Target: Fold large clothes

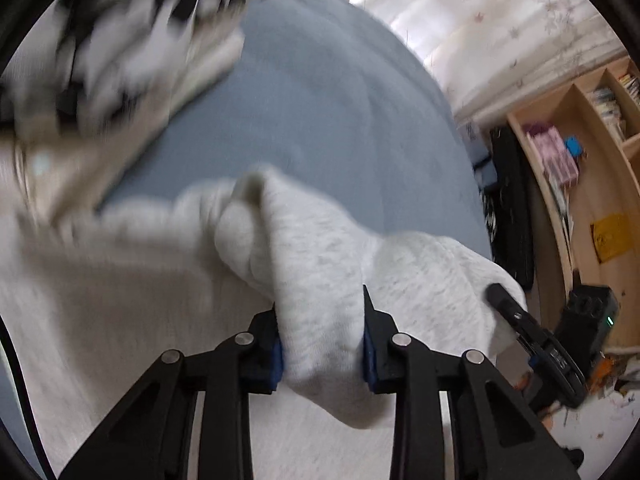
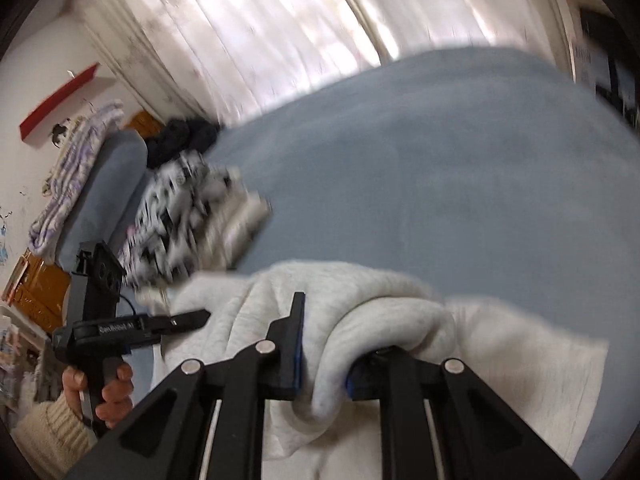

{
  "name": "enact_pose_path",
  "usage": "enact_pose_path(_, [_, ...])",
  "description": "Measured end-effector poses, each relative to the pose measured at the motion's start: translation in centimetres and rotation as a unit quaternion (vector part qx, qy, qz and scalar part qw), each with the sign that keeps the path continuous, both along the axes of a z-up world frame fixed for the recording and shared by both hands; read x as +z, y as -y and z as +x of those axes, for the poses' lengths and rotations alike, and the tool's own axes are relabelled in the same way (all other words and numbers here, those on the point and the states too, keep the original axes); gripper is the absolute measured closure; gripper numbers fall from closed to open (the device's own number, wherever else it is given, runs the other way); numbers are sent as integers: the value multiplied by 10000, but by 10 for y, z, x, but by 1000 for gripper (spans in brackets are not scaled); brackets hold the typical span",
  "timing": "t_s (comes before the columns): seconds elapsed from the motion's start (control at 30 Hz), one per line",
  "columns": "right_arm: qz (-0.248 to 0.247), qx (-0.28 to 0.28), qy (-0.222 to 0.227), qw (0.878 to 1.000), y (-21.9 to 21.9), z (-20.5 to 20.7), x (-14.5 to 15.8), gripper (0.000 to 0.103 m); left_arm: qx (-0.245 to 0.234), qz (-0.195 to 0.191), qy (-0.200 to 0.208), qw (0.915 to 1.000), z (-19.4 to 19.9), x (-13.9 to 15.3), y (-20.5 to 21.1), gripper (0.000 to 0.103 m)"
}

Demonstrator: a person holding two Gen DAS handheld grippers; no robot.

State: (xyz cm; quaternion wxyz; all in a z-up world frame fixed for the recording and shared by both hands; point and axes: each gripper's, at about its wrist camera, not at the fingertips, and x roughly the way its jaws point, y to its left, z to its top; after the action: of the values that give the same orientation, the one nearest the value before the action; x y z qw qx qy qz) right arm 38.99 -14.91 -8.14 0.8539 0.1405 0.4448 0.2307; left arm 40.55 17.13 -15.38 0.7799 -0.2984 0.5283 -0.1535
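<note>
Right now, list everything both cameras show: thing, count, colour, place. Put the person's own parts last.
Light garment: one, heather grey, bunched on the near edge of the bed, pinched by both tongs.
Patterned clothes: one blurred pile, black and white, on the bed beyond the garment.
Bed cover: one, grey-blue, under everything.
Curtain: pale with a faint pattern, behind the bed.
Shelf unit: one, light wood, beside the bed, holding books and small items.
Striped blanket: one, purple and white, against the wall.
Left tongs: black, blue pads, shut on the garment.
Right tongs: black, shut on a fold of it.
Hand: one, cream sleeve, gripping the left tongs' handle.
</note>
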Motion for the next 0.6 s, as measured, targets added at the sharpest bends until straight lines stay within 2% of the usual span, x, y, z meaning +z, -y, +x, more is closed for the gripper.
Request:
enact_pose_path(0.1, [187,-31,-808,9966,17,-21,-39,85,-391,33,-346,9986,-24,-30,4,80])
enact_pose_path(0.17, [857,-72,-1277,9881,34,-46,-60,84,-454,-133,-377,9982,-37,-37,0,80])
enact_pose_path(0.23, [1193,-105,-1373,9833,42,-65,-65,81,-443,-392,-359,9976,-47,-37,-6,80])
enact_pose_path(0.27, [1241,-94,-1383,9825,43,-74,-66,76,-468,-468,-373,9971,-50,-36,-8,73])
enact_pose_path(0.3, [1277,-21,-1352,9826,42,-82,-65,69,-504,-517,-381,9967,-54,-34,-8,58])
enact_pose_path(0.33, [1260,43,-1251,9841,39,-90,-63,65,-514,-529,-333,9967,-57,-34,-9,50])
enact_pose_path(0.37, [1154,77,-1114,9870,35,-96,-62,58,-463,-504,-254,9973,-60,-32,-9,34])
enact_pose_path(0.4, [919,98,-938,9913,24,-101,-60,57,-350,-446,-173,9982,-62,-30,-8,25])
enact_pose_path(0.47, [552,127,-741,9956,7,-103,-61,57,-188,-445,-104,9988,-62,-31,-2,24])
enact_pose_path(0.6, [380,23,-438,9983,-4,-97,-65,58,140,-537,15,9985,-58,-35,11,26])
